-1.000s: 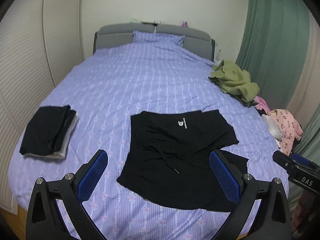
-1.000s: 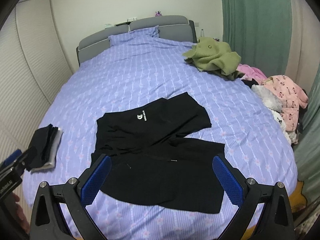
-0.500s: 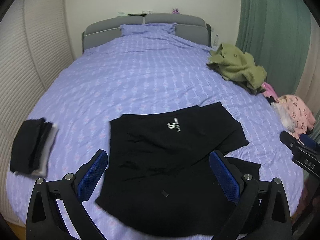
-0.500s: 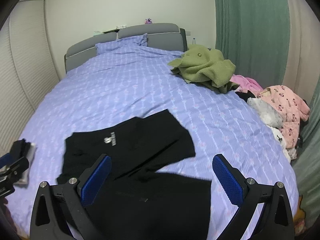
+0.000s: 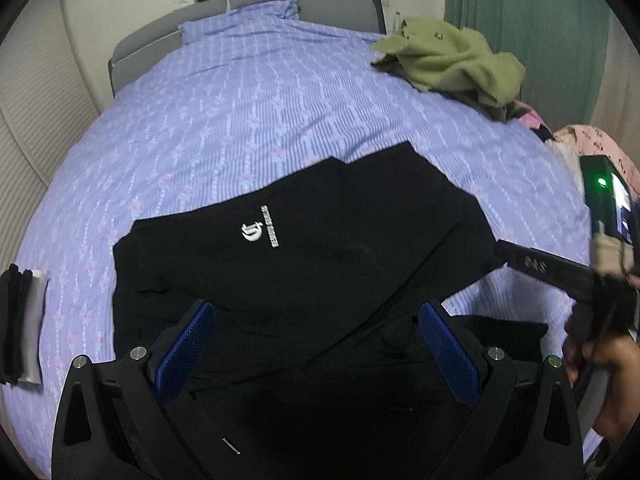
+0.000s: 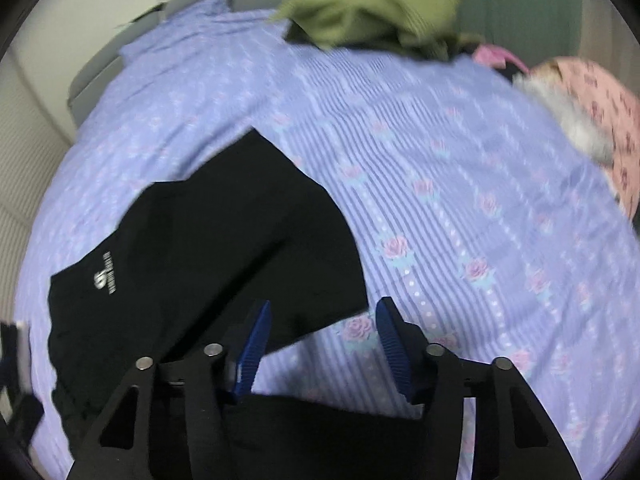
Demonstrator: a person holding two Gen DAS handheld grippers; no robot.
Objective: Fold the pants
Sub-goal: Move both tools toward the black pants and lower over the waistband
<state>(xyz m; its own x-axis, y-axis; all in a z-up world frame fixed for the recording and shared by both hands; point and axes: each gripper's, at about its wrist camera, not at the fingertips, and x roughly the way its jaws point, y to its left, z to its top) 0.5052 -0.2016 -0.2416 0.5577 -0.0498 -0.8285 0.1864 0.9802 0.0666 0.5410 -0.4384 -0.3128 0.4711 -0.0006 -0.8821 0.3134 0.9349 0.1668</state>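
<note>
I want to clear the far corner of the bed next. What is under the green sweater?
The green sweater lies on the purple bedspread. A dark garment shows under its edge. The rest is covered.

Black-framed left claw and right claw, blue ribbed pads, silver screws at the pivots.

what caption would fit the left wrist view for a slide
Open left hand-held gripper hovering over black pants spread on a purple floral bedspread, olive sweater behind.
</note>
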